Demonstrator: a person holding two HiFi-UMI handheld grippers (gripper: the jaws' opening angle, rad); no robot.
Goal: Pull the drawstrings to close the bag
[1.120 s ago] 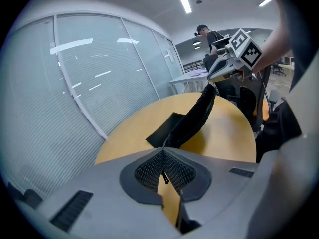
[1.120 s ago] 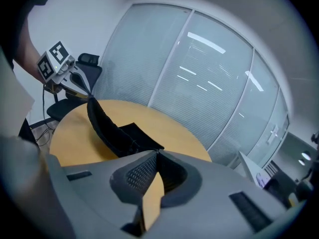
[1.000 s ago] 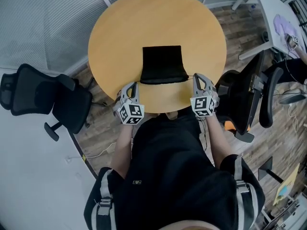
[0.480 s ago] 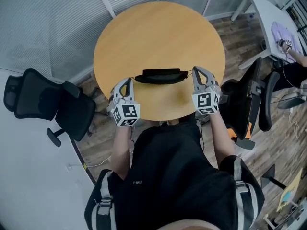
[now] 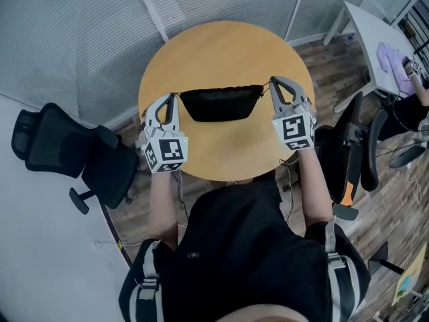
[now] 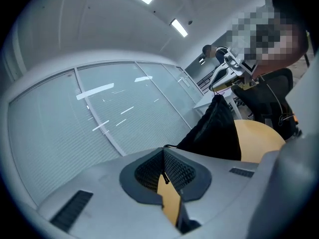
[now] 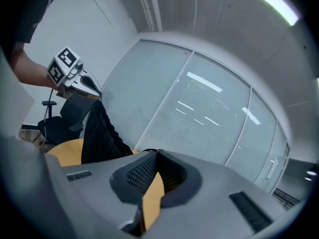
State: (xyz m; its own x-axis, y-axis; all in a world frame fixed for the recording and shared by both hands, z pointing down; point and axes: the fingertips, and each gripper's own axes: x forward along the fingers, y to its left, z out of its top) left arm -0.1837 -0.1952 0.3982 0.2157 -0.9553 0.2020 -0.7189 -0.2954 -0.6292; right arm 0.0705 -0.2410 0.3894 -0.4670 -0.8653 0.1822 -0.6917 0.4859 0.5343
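A black drawstring bag (image 5: 220, 103) hangs stretched between my two grippers above the round wooden table (image 5: 221, 149), its top edge gathered into a taut line. My left gripper (image 5: 172, 98) is shut on the left drawstring, and my right gripper (image 5: 272, 82) is shut on the right drawstring. In the left gripper view the bag (image 6: 215, 129) hangs just beyond the closed left gripper (image 6: 163, 149), with a thin black cord (image 6: 170, 146) running out of the jaws. In the right gripper view the bag (image 7: 98, 133) dangles to the left of the closed right gripper (image 7: 156, 152).
A black office chair (image 5: 70, 151) stands left of the table and another (image 5: 350, 146) at its right. A white desk (image 5: 375, 42) with a purple cloth sits at the far right. Glass walls with blinds (image 5: 87, 32) run behind the table.
The bag lay flat on the table a second ago. Both grippers have risen and spread apart, lifting the bag off the tabletop and bunching its mouth.
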